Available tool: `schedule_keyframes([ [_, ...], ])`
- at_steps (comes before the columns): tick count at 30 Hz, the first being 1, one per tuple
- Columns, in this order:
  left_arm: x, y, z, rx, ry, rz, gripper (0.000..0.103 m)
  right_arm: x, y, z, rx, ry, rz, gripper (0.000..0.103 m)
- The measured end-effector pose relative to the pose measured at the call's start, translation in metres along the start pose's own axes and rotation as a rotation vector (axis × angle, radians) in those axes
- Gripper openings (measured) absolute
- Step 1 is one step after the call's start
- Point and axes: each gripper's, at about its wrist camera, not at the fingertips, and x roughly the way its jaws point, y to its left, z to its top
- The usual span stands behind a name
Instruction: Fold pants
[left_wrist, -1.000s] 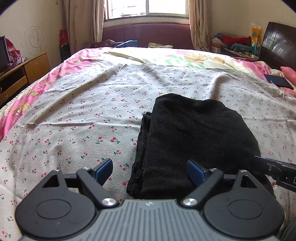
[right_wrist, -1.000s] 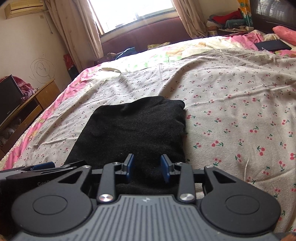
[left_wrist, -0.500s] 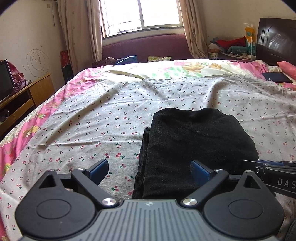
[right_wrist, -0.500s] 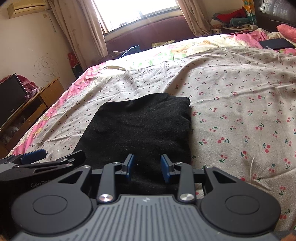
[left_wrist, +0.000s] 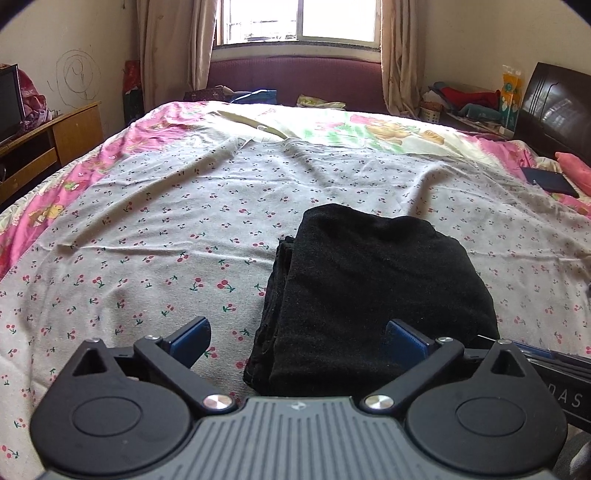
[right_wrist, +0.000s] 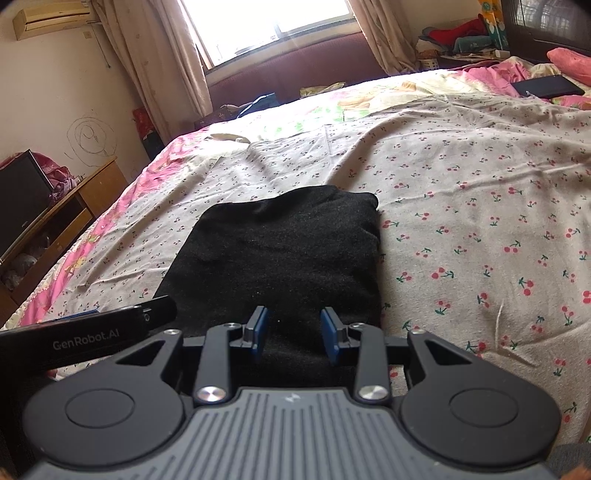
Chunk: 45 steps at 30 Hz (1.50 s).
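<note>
Nearest, the left gripper stands wide apart with nothing between its blue pads, straddling the near left corner of the folded black knit pants. The right gripper has its jaws narrowed but not closed, empty, hovering over the near edge of the same bundle. The pants lie as a compact rectangle near the front edge of the bed, on the cherry-print grey bedsheet, layered edges showing along the left side. The cloth looks soft, light and limp, so it would probably sag if lifted by one corner; taking hold of the thick stacked near edge seems safest. Beyond lie a pink cartoon quilt and the far window.
</note>
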Motion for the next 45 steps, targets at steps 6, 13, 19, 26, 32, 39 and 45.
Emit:
schedule_keyframes([
  [6,0.003,-0.008,-0.003,0.04,0.012,0.015,0.103,0.004,-0.001,-0.001,0.009,0.012,0.005,0.034],
  [13,0.008,-0.015,-0.003,0.027,0.052,0.023,0.103,0.007,-0.005,0.001,0.016,0.016,0.008,0.034],
  [19,0.01,-0.025,-0.008,0.033,0.056,0.027,0.103,0.005,-0.014,0.002,0.057,0.009,-0.01,0.034],
  [26,0.013,-0.019,-0.009,0.001,0.068,0.024,0.103,0.006,-0.013,0.002,0.043,0.016,-0.015,0.034],
  [32,0.014,-0.019,-0.009,0.008,0.068,0.015,0.103,0.007,-0.013,0.001,0.04,0.021,-0.017,0.035],
  [39,0.013,-0.022,-0.01,0.026,0.06,0.021,0.103,0.009,-0.011,0.0,0.012,0.023,-0.027,0.035],
  [45,0.013,-0.022,-0.01,0.03,0.057,0.023,0.103,0.009,-0.011,0.001,0.008,0.026,-0.026,0.035],
])
